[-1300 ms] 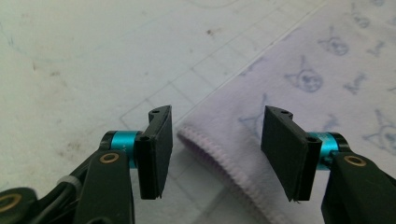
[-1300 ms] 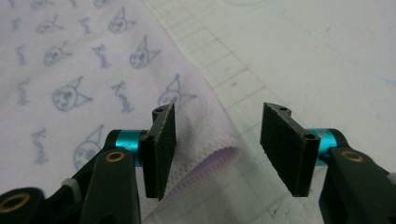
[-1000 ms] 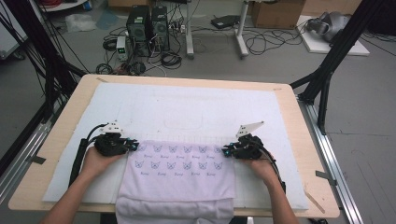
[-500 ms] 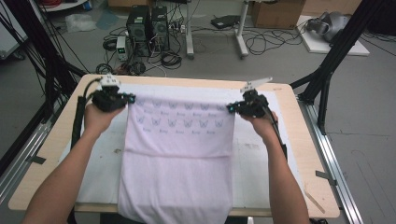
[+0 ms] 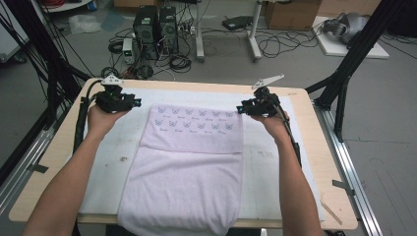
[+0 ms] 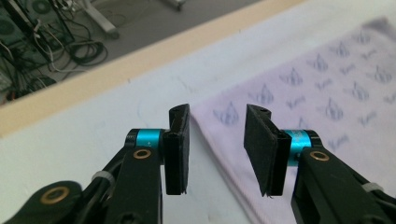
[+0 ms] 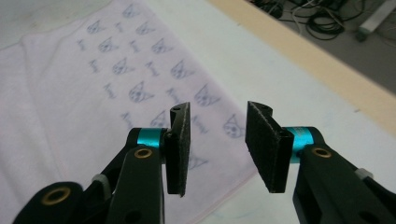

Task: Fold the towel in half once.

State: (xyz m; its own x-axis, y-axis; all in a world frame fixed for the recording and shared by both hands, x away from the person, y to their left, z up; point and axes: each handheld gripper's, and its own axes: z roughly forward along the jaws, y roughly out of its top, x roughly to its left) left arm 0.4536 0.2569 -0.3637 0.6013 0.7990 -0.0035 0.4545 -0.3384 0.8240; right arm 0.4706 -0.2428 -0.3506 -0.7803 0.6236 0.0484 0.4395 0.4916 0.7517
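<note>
A pale pink towel lies flat on the white mat, its butterfly-printed band at the far end and its near end hanging over the table's front edge. My left gripper hovers just off the towel's far left corner, my right gripper just off its far right corner. Both pairs of jaws have just been opening and nothing is between them. In the left gripper view the open left gripper stands above the towel's edge. In the right gripper view the open right gripper hangs over the towel's corner.
The white mat covers most of the wooden table. Black frame posts rise at both far corners. Computer towers and cables lie on the floor beyond the table.
Both grippers carried the towel's printed edge away from the person and up, then let it go. The towel now lies flat and the grippers have drawn outward from its corners.
</note>
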